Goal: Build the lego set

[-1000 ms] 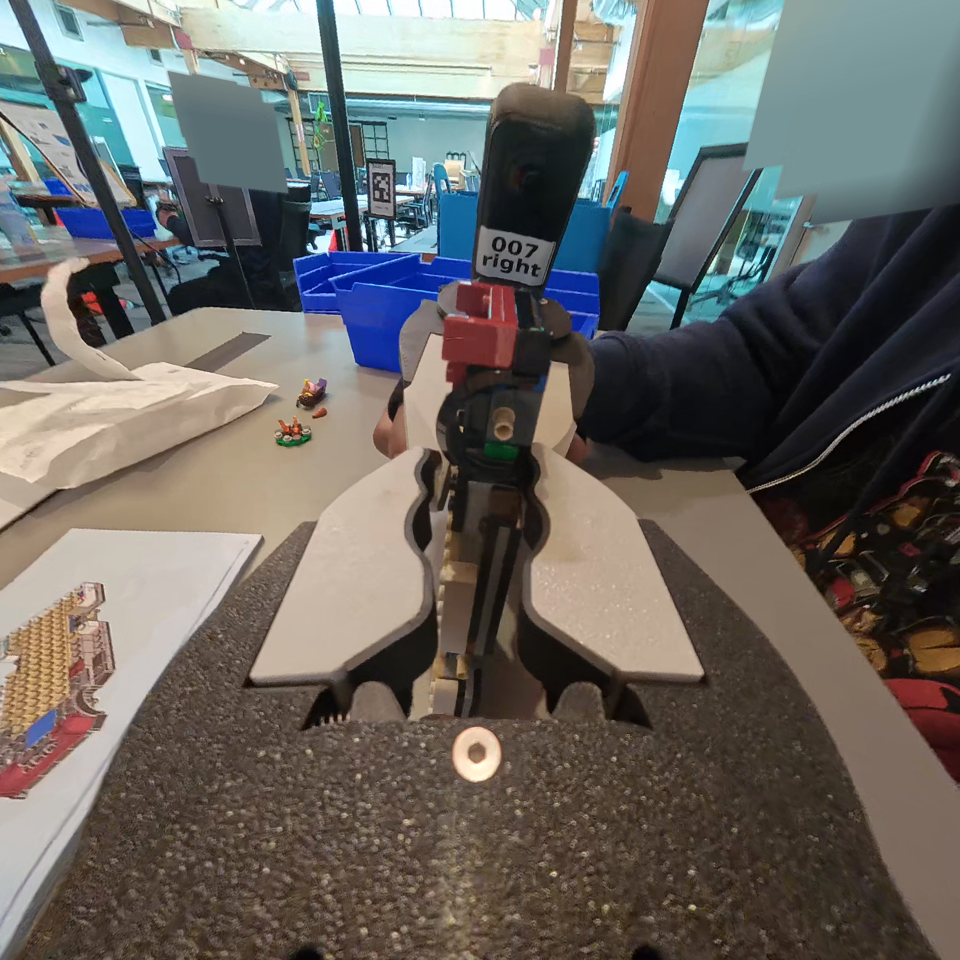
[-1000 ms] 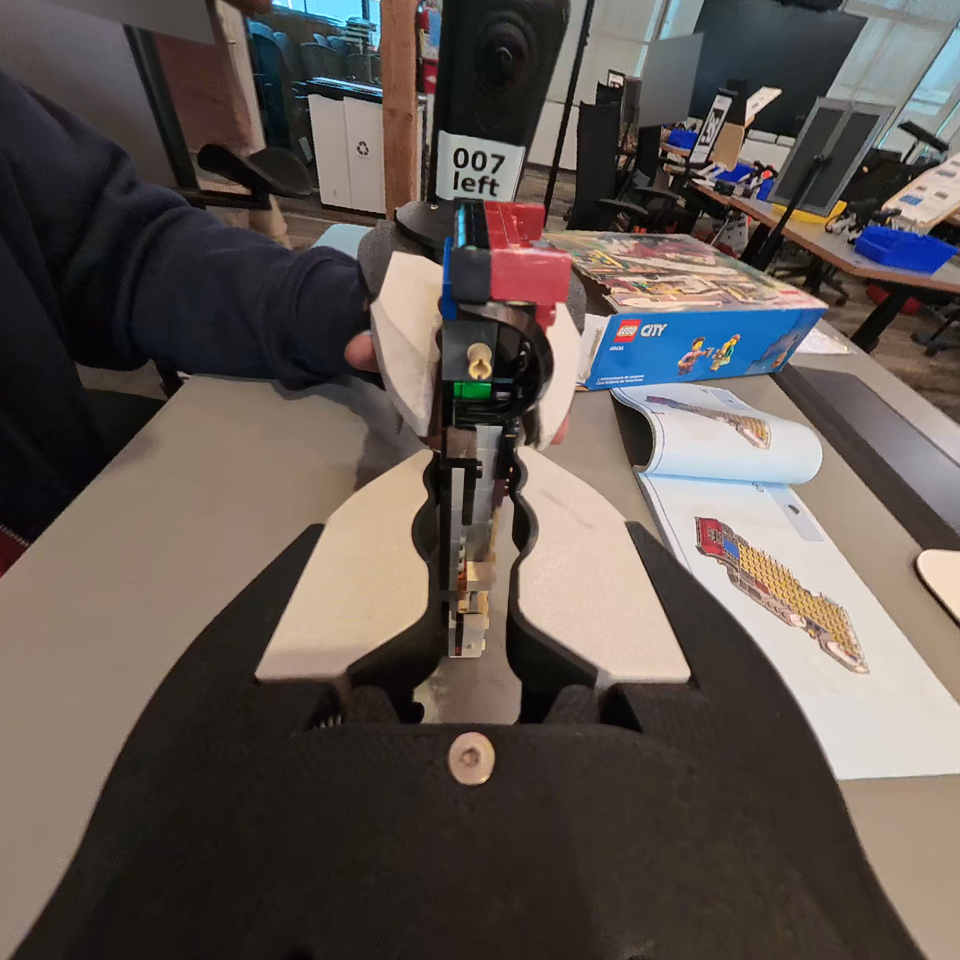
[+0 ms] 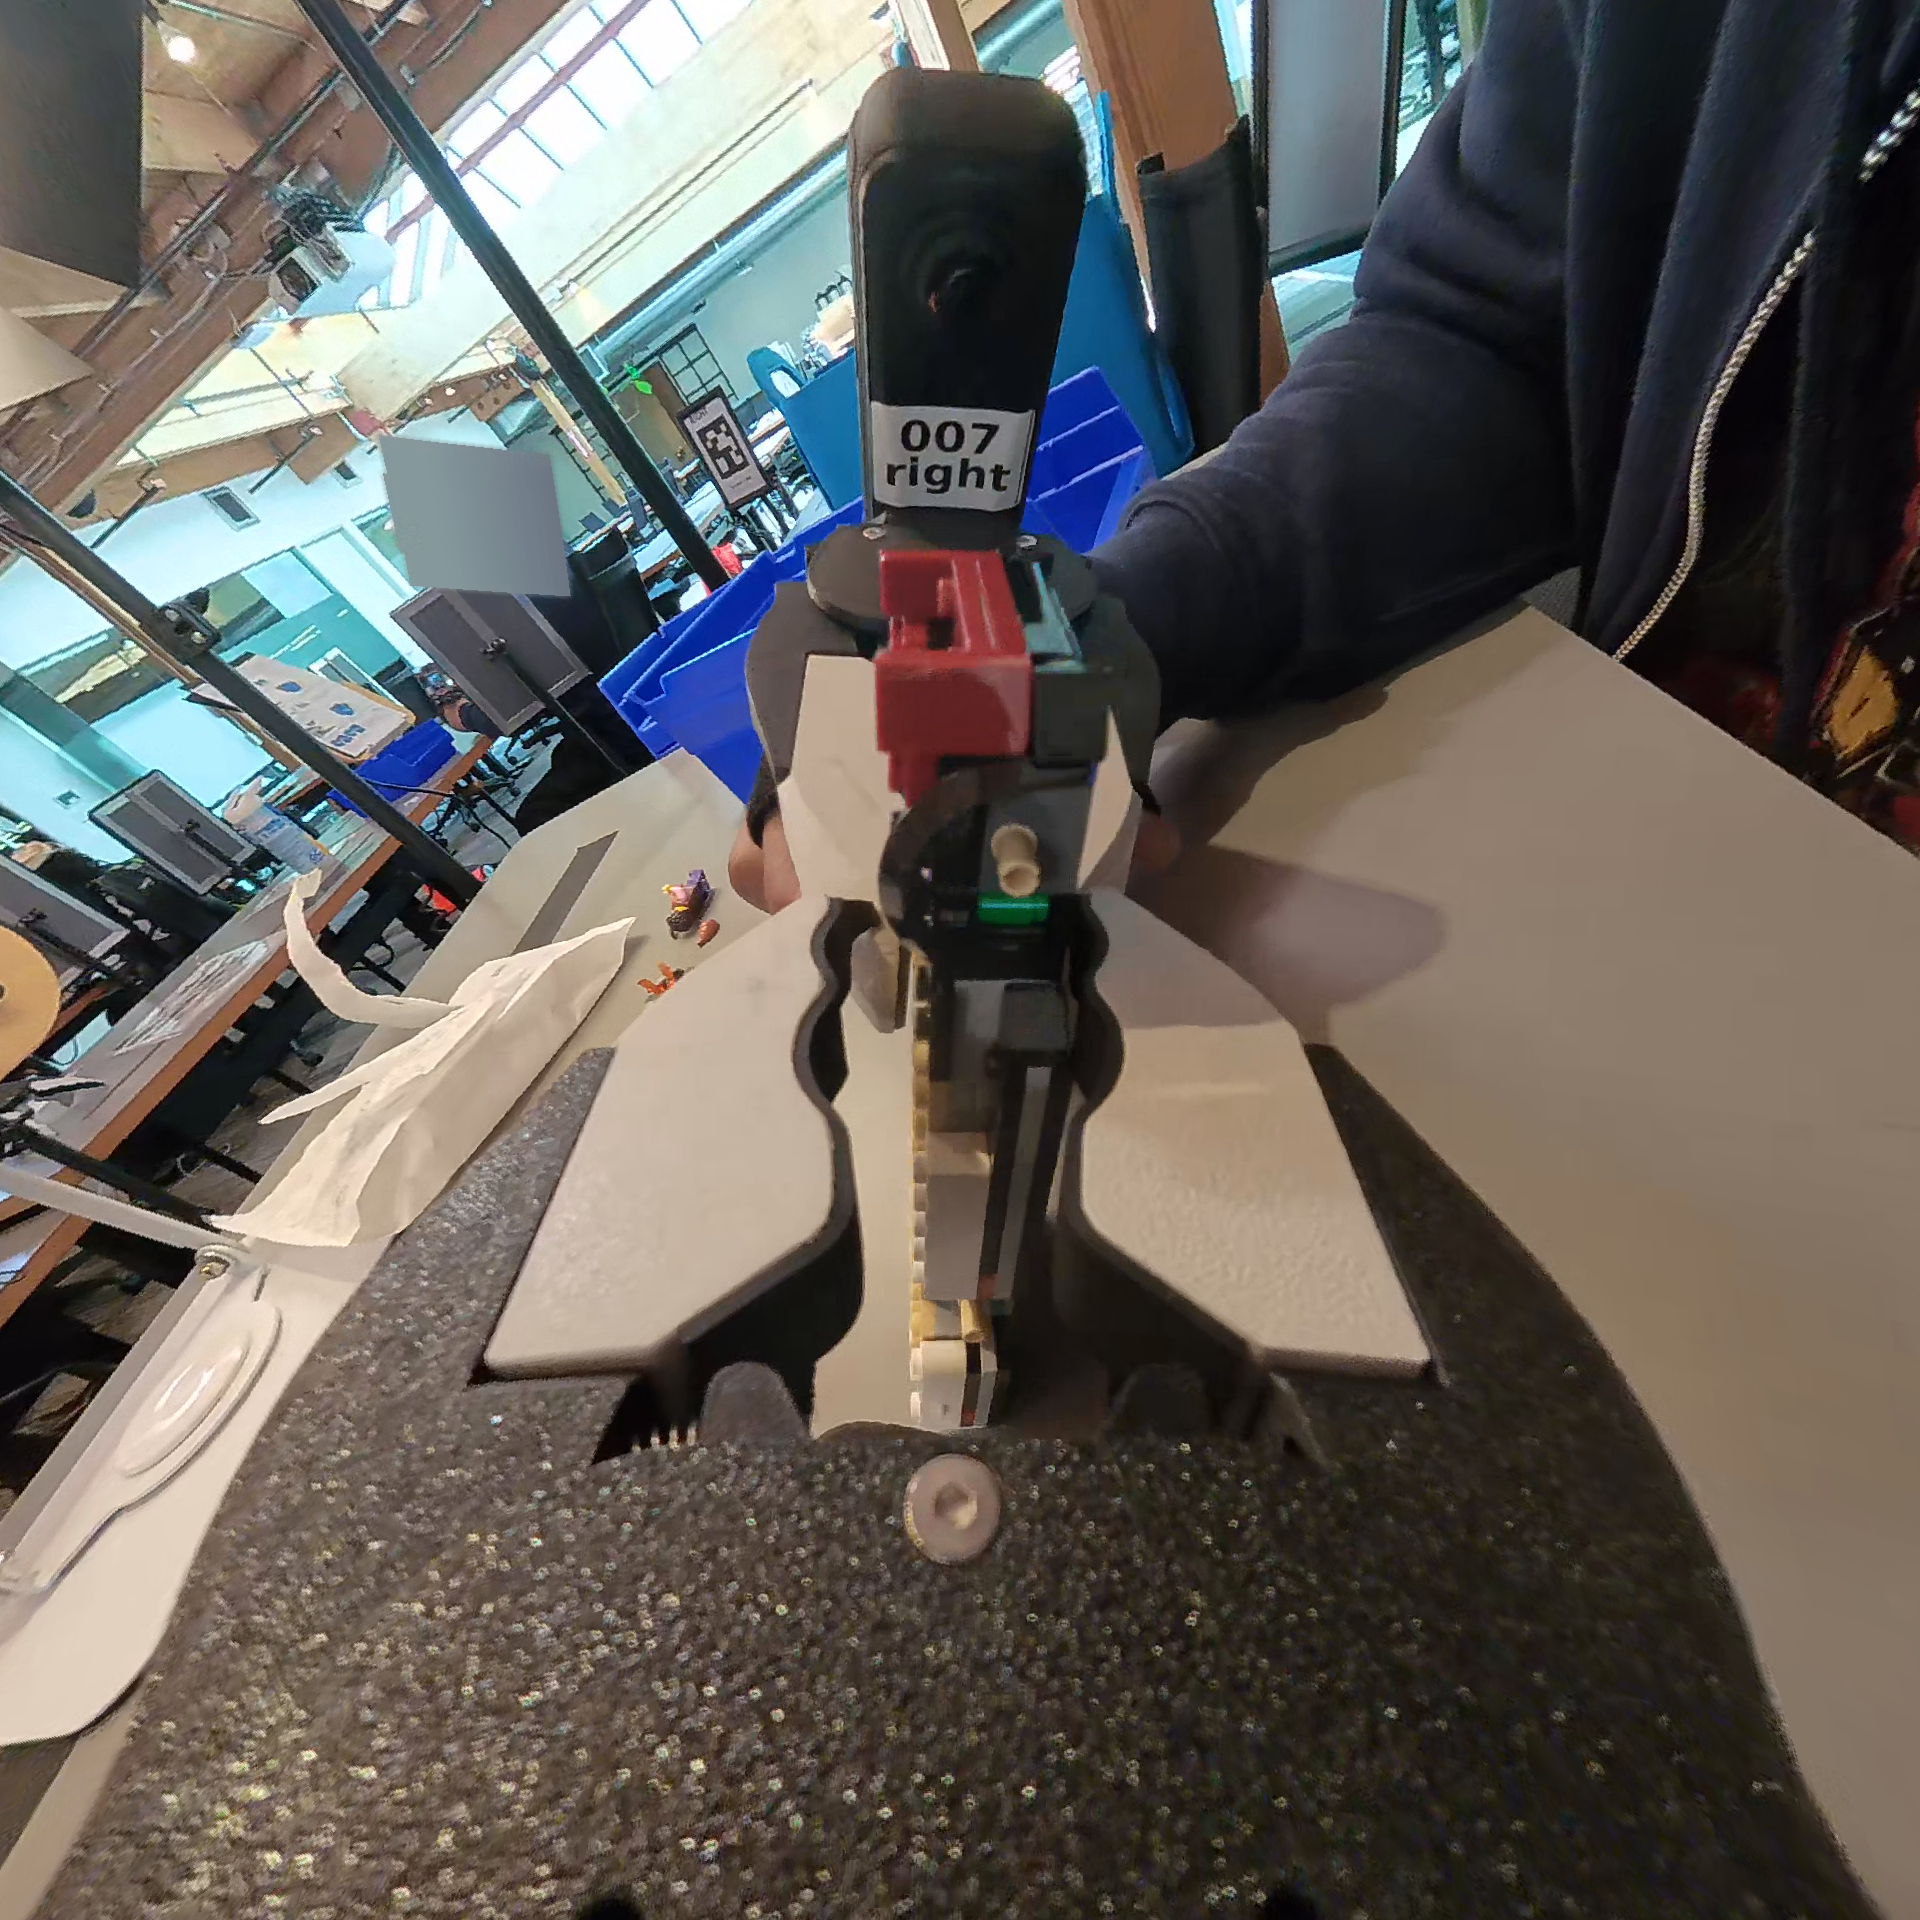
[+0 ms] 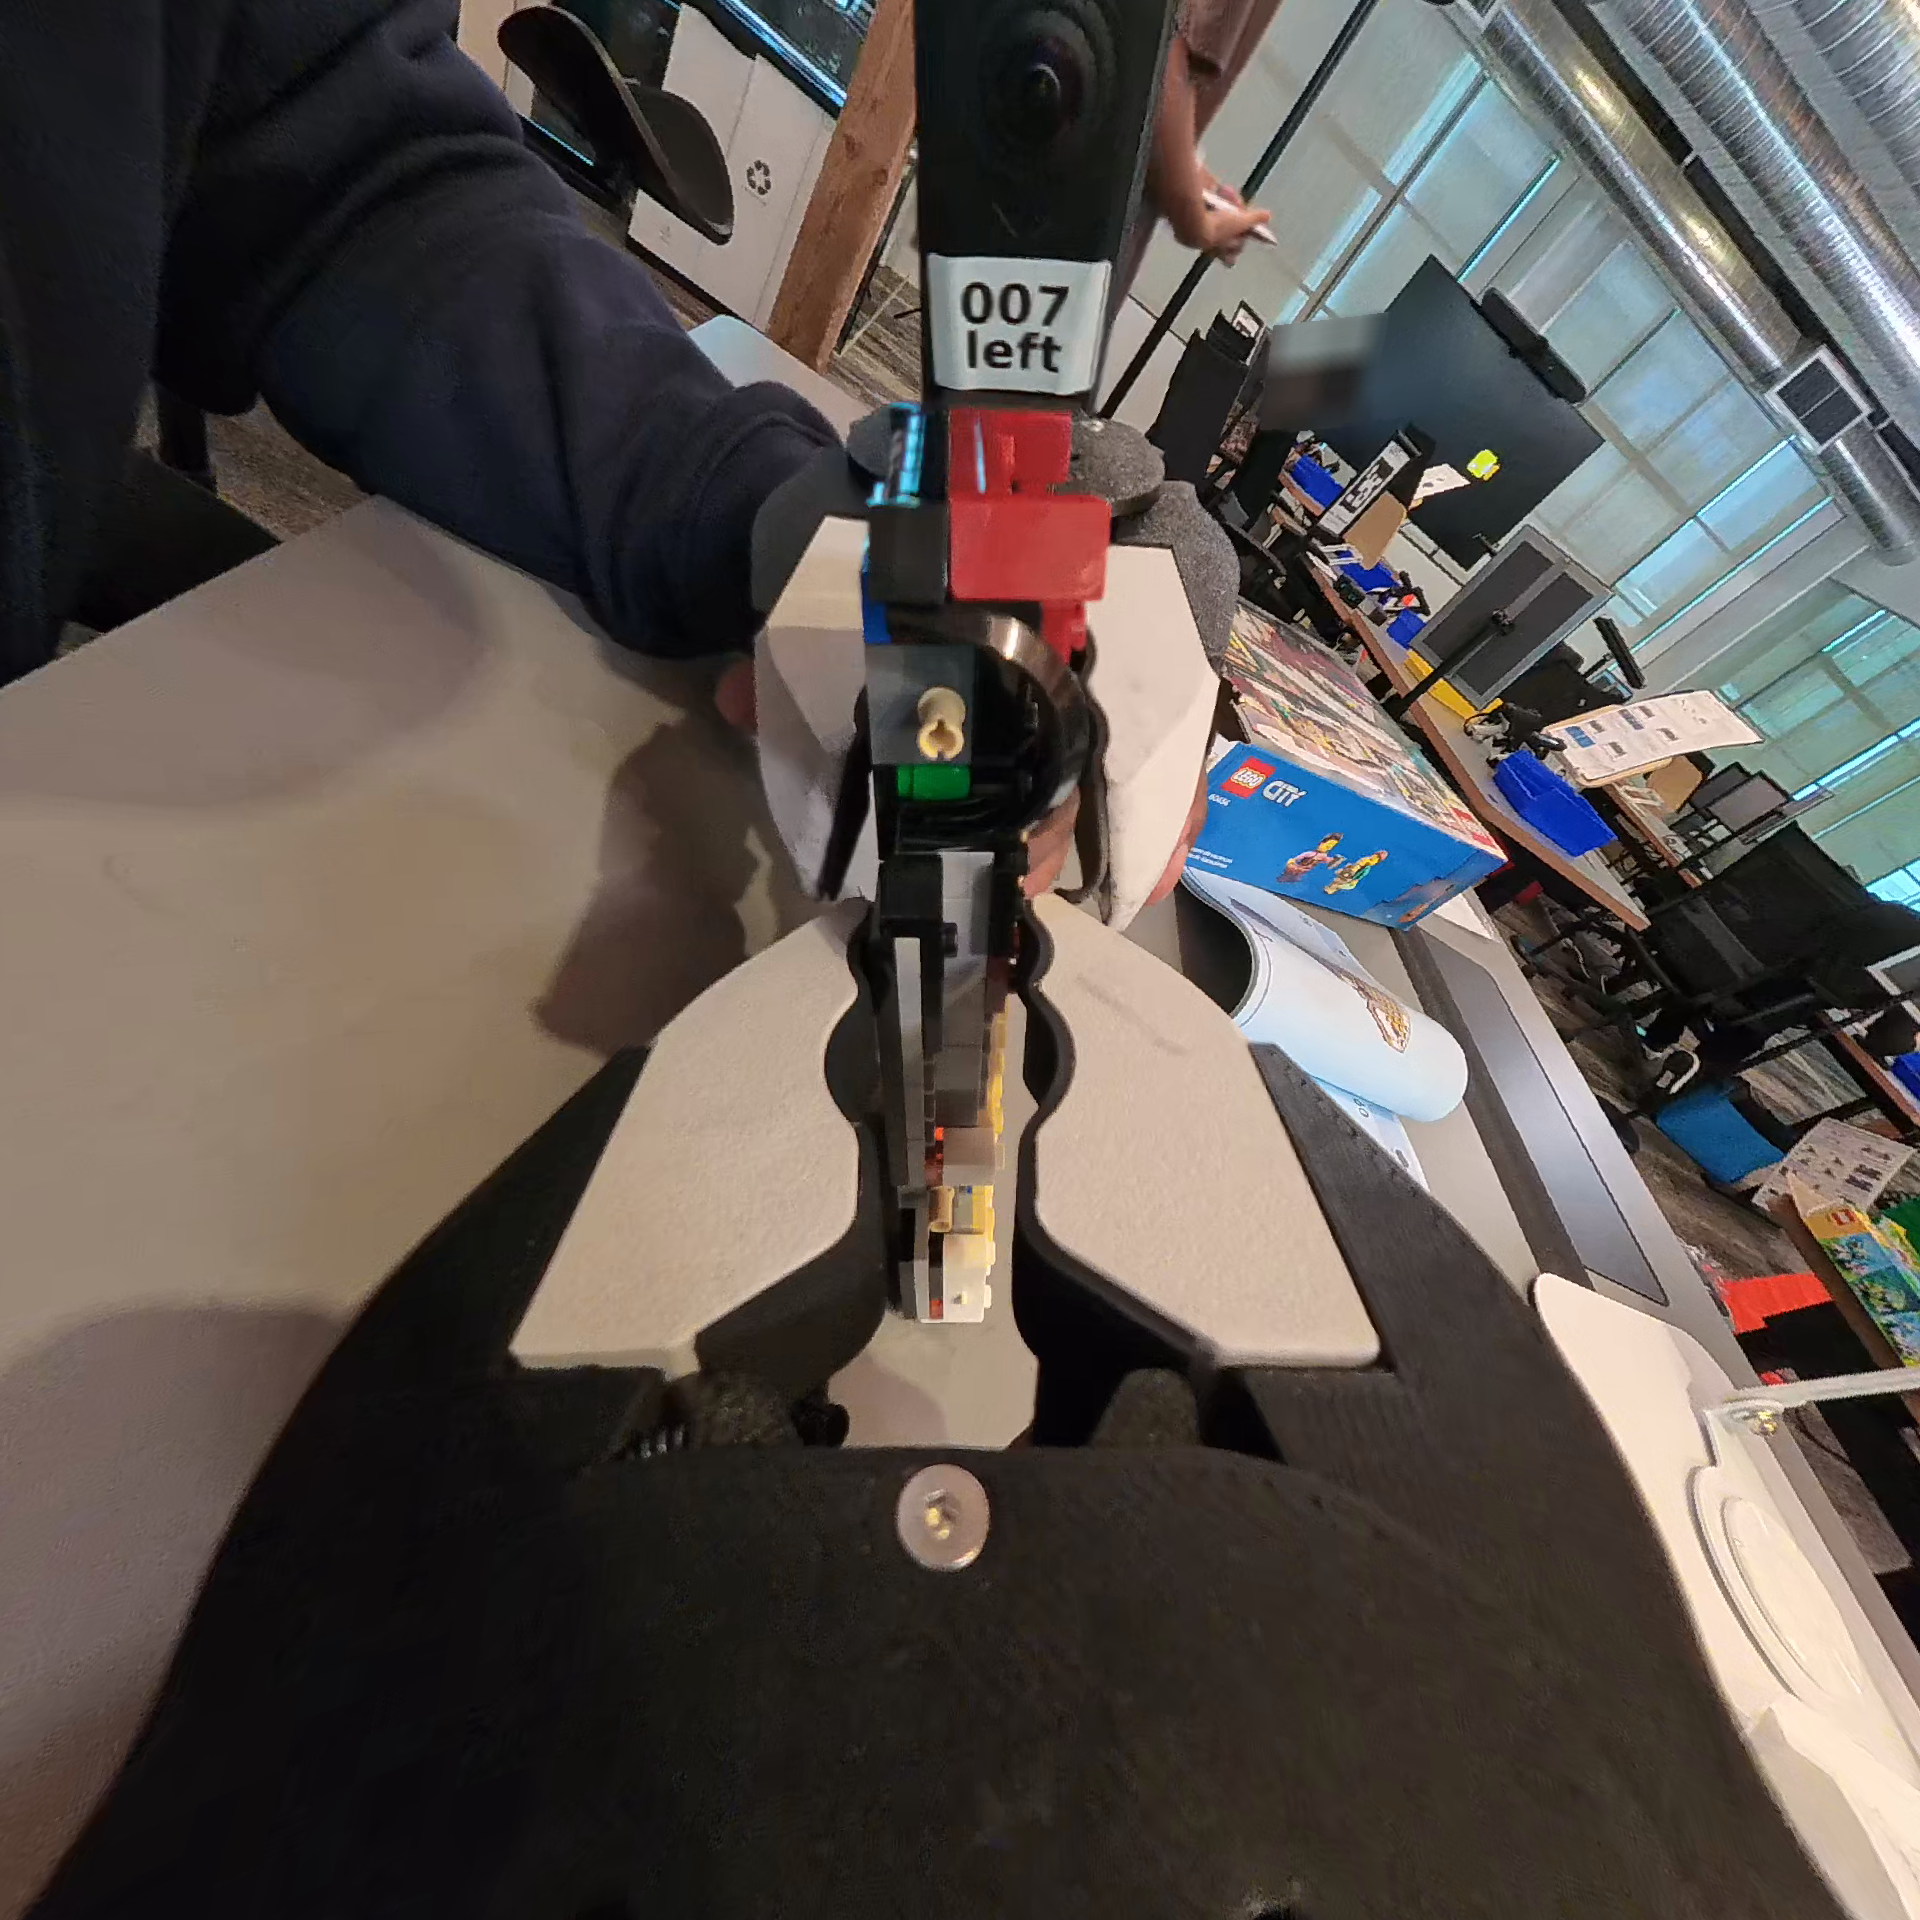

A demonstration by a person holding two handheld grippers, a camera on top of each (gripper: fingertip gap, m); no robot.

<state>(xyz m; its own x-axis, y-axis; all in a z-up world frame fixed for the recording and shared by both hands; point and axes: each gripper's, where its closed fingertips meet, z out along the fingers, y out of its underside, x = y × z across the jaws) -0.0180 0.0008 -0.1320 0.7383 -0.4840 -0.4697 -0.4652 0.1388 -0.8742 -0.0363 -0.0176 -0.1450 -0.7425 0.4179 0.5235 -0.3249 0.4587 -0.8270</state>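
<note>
Changed: We see the left gripper [image 3: 961, 914] standing wider than a second ago, with a gap now open along one side of the brick model [image 3: 977, 1195]. Both views have also rolled, so the table [image 3: 1507, 831] now slants.
Hidden: The model's far end is covered by the opposite gripper's fingers in each view, and the hands behind it are mostly masked by a dark sleeve [image 3: 1351, 468].
Containers: Blue bins [image 3: 707, 665] sit beyond the model, and we cannot make out their insides. A closed blue boxed set [image 4: 1351, 831] lies behind it, above an open booklet [image 4: 1340, 1008]. A white paper bag [image 3: 436, 1060] lies to one side of it, with small loose pieces [image 3: 686, 894] nearby.
Model: It is long and narrow, grey and black with tan studs, a green piece, a tan pin and a red block on top. It is held above the table, bridging the two grippers.
Left claw: It is apart, one pad clear of the model.
Right claw: The right gripper [image 4: 948, 914] is clamped on the model, both pads pressing.
</note>
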